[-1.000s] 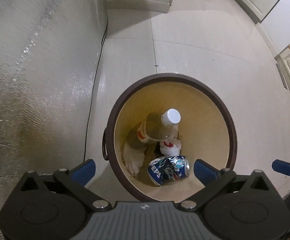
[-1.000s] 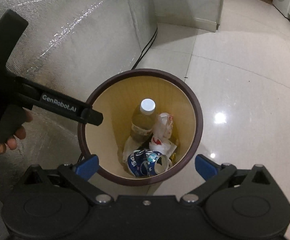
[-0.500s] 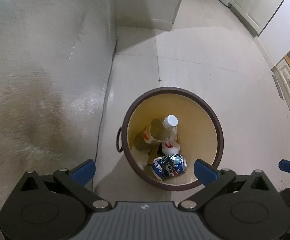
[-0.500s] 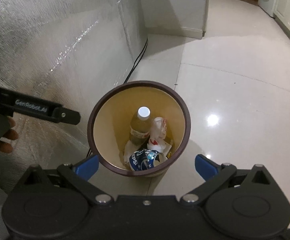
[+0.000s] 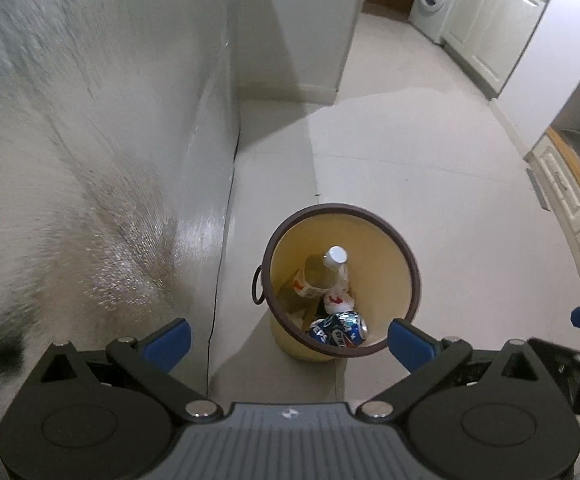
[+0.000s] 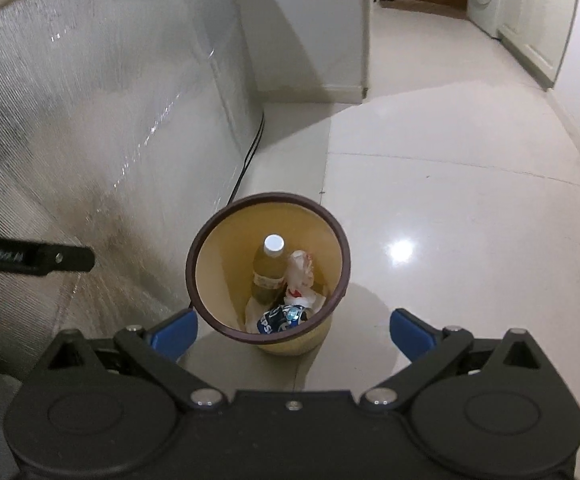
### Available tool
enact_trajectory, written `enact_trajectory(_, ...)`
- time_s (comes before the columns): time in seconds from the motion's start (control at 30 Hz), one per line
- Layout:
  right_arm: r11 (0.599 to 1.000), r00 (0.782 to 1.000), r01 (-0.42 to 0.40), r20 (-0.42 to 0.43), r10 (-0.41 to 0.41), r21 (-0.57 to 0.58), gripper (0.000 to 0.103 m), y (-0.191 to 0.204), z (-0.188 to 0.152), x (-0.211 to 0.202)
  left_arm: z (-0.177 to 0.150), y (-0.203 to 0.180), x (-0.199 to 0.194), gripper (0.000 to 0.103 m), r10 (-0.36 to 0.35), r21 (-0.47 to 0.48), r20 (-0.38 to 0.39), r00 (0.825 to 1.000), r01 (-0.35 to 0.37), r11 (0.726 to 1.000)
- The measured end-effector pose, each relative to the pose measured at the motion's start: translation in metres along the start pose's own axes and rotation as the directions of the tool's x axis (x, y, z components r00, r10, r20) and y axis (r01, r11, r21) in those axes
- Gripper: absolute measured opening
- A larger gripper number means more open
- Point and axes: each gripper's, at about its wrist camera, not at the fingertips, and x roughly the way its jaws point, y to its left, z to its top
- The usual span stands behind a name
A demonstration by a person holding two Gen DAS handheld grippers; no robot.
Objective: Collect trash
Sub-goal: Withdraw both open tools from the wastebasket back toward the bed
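Both grippers, left (image 5: 290, 338) and right (image 6: 293, 330), spread wide and empty, have risen well above the bin (image 5: 405, 256). Bottle (image 6: 269, 272), wrapper (image 6: 299, 274) and can (image 6: 280, 318) lie inside the bin, so collection appears complete.

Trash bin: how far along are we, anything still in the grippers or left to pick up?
Done: the bin holds a bottle, a crushed can and a crumpled wrapper. In hand: nothing; left gripper and right gripper are both open and empty. Left: no loose trash shows on the visible floor.
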Motion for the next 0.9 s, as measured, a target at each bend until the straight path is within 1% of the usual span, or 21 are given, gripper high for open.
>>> enact_trajectory(0.27, 0.998, 0.998, 0.042, 0.053, -0.045, 0.049, 0.103, 0.010, -0.012, -0.058, -0.014, -0.007, -0.057, 0.103, -0.038, 0.039, 0.064, 0.997, 0.036, 0.999)
enact_trajectory(0.37, 0.995, 0.995, 0.061, 0.075, -0.067, 0.075, 0.103, 0.013, -0.018, -0.080, -0.018, -0.009, -0.078, 0.103, -0.051, 0.048, 0.093, 0.994, 0.047, 0.998)
enact_trajectory(0.47, 0.992, 0.991, 0.070, 0.107, -0.081, 0.110, 0.103, 0.013, -0.020, -0.107, -0.023, -0.013, -0.103, 0.103, -0.060, 0.079, 0.127, 0.990, 0.050, 0.996)
enact_trajectory(0.57, 0.990, 0.983, 0.075, 0.157, -0.094, 0.124, 0.103, 0.016, -0.020, -0.137, -0.025, -0.016, -0.131, 0.103, -0.084, 0.095, 0.183, 0.980, 0.067, 0.993)
enact_trajectory(0.73, 0.988, 0.967, 0.076, 0.233, -0.106, 0.134, 0.103, 0.027, -0.017, -0.185, -0.026, -0.018, -0.173, 0.103, -0.126, 0.111, 0.255, 0.959, 0.100, 0.989)
enact_trajectory(0.9, 0.988, 0.940, 0.081, 0.319, -0.121, 0.134, 0.103, 0.038, -0.013, -0.229, -0.027, -0.021, -0.215, 0.103, -0.156, 0.132, 0.328, 0.932, 0.119, 0.984)
